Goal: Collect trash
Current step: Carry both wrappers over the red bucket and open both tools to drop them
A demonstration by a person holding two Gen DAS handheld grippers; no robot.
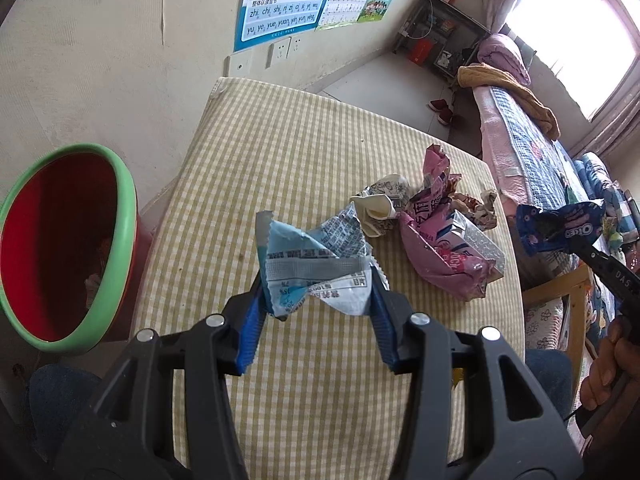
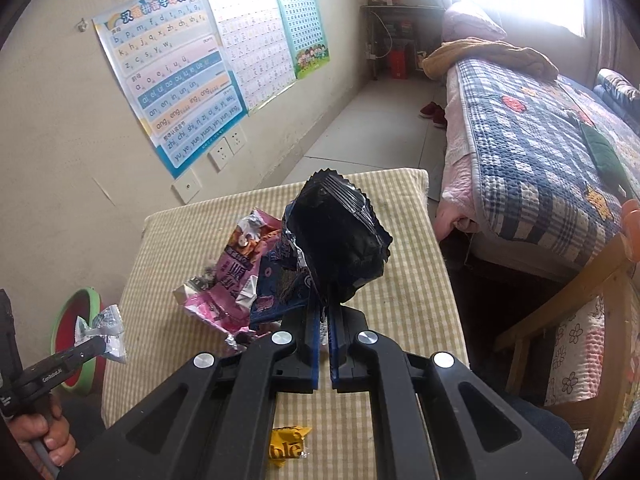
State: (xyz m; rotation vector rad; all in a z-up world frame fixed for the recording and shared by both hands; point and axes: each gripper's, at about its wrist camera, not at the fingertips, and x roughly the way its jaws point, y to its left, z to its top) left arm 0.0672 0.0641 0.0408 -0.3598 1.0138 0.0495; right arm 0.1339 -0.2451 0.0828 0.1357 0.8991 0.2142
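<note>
My left gripper (image 1: 318,298) is shut on a light blue and white wrapper (image 1: 312,264) and holds it above the checked table (image 1: 280,152). It also shows in the right wrist view (image 2: 102,332), close to the bin. My right gripper (image 2: 324,312) is shut on a dark blue Oreo wrapper (image 2: 336,244), held above the table; it also shows in the left wrist view (image 1: 560,226). A red bin with a green rim (image 1: 64,240) stands left of the table. A pink wrapper with a carton in it (image 1: 448,240) and a crumpled paper cup (image 1: 380,204) lie on the table.
A yellow wrapper (image 2: 288,444) lies on the table's near edge under my right gripper. A bed with a blue patchwork quilt (image 2: 540,152) stands to the right, with a wooden chair (image 2: 580,320) near it. Posters (image 2: 172,80) hang on the wall behind.
</note>
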